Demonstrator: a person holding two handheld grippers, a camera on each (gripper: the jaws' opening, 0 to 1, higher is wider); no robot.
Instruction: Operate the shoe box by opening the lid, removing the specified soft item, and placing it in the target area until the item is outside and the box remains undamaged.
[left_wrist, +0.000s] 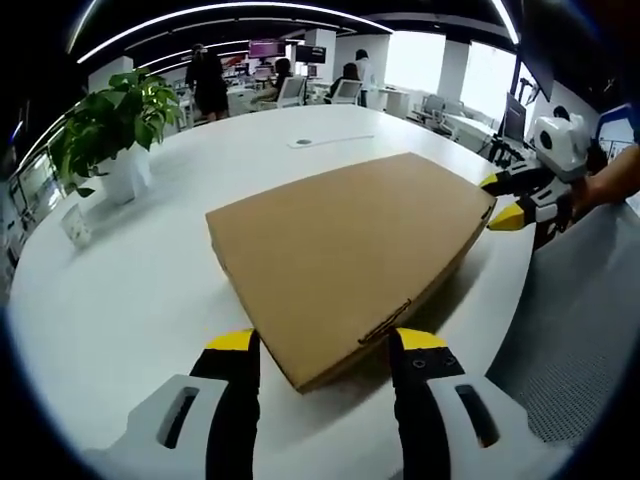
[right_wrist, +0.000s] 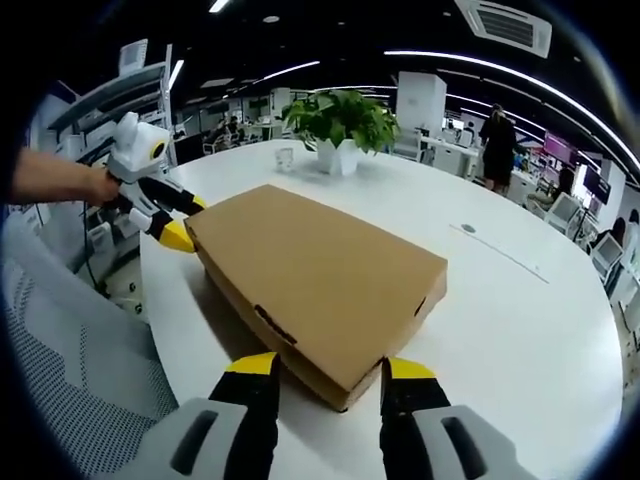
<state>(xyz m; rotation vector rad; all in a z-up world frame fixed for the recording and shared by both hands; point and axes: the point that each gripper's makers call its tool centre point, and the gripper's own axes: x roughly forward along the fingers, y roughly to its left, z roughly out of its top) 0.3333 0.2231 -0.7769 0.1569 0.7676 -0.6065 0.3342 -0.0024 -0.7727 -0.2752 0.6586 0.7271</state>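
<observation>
No writing reads on the plain brown cardboard shoe box (left_wrist: 345, 260), lid shut, flat on the smooth white round table (left_wrist: 130, 300). The left gripper (left_wrist: 325, 350) and right gripper (right_wrist: 325, 372) each straddle 1 box corner, yellow-tipped jaws spread.

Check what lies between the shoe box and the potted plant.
Only bare white table lies between the shoe box and the potted plant; the left gripper view shows it.
</observation>
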